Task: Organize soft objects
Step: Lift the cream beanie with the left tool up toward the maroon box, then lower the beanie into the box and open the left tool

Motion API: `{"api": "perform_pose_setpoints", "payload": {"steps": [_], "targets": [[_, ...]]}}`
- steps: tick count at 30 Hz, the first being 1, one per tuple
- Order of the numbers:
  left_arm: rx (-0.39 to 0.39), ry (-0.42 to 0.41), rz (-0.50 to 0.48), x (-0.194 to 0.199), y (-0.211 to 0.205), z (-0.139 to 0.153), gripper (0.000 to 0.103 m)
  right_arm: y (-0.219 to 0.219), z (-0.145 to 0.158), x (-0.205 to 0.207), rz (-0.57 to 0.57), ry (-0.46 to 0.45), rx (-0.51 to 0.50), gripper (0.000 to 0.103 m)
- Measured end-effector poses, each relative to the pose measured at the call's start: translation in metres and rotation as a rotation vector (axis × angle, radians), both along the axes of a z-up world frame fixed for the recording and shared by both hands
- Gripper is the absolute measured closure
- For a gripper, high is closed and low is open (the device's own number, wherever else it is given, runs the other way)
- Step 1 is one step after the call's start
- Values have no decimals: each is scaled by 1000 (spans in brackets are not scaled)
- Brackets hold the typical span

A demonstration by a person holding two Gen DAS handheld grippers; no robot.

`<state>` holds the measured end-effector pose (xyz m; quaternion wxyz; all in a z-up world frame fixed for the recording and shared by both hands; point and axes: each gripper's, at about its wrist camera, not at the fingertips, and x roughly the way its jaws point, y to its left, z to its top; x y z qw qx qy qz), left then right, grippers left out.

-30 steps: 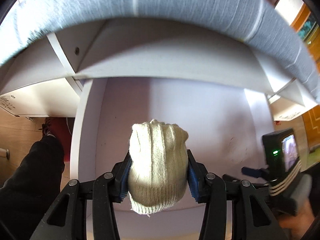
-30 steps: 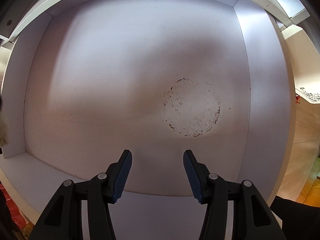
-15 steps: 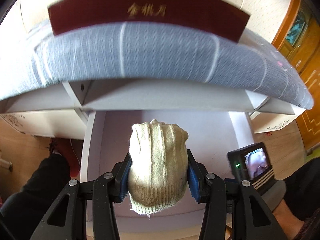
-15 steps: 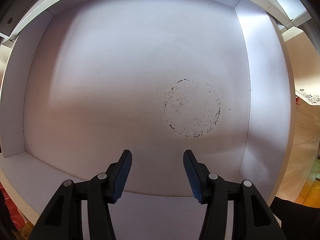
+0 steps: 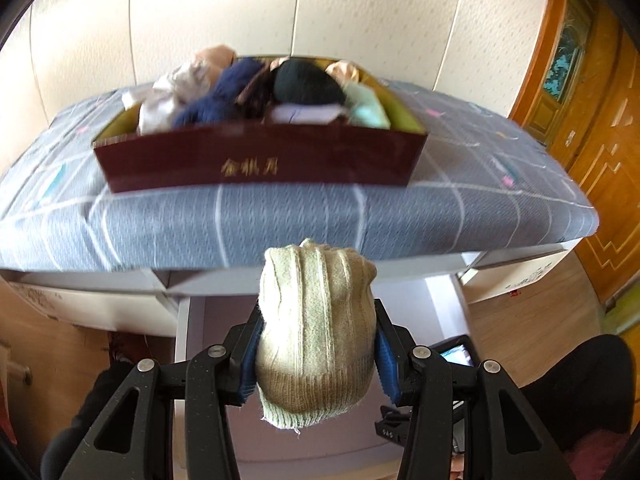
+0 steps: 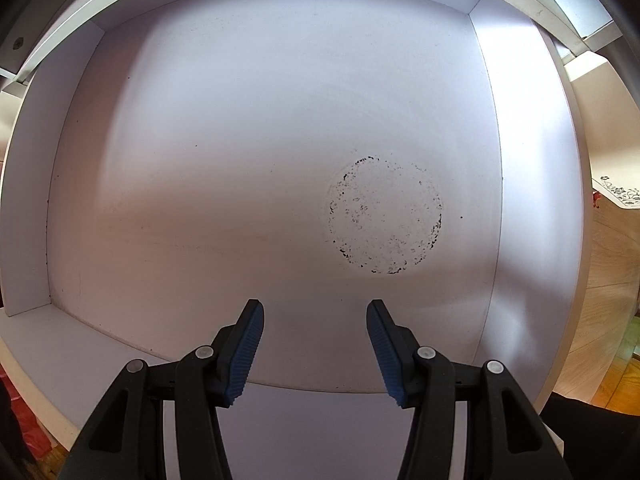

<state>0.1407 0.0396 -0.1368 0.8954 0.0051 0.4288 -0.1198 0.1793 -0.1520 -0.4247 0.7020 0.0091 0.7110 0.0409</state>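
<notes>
My left gripper [image 5: 316,336] is shut on a cream knitted sock roll [image 5: 316,332] and holds it in the air in front of a bed. A dark red box [image 5: 260,160] with gold lettering stands on the bed's grey-blue checked cover [image 5: 480,208], packed with several rolled soft items: navy [image 5: 228,92], black [image 5: 308,80], beige and mint. My right gripper [image 6: 315,312] is open and empty inside a white drawer [image 6: 72,240], over its bare floor.
A ring-shaped dark stain [image 6: 386,214] marks the drawer floor right of centre. White drawer fronts [image 5: 100,300] sit under the mattress. Wooden floor [image 5: 532,312] lies to the right, an orange wooden door [image 5: 600,100] beyond. A dark trouser leg [image 5: 580,392] shows at lower right.
My left gripper has risen with the sock roll from inside the drawer to above the mattress, so the red box of soft items has come into view. The right gripper has not moved.
</notes>
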Motion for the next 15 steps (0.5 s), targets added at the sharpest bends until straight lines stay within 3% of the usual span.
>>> {"api": "perform_pose_setpoints", "payload": {"steps": [11, 15], "targets": [[-14, -65, -18, 17, 2, 45, 55, -7, -3, 3, -8, 10, 18, 49], [-82, -62, 6, 32, 19, 62, 55, -11, -9, 4, -17, 15, 28, 49]]}}
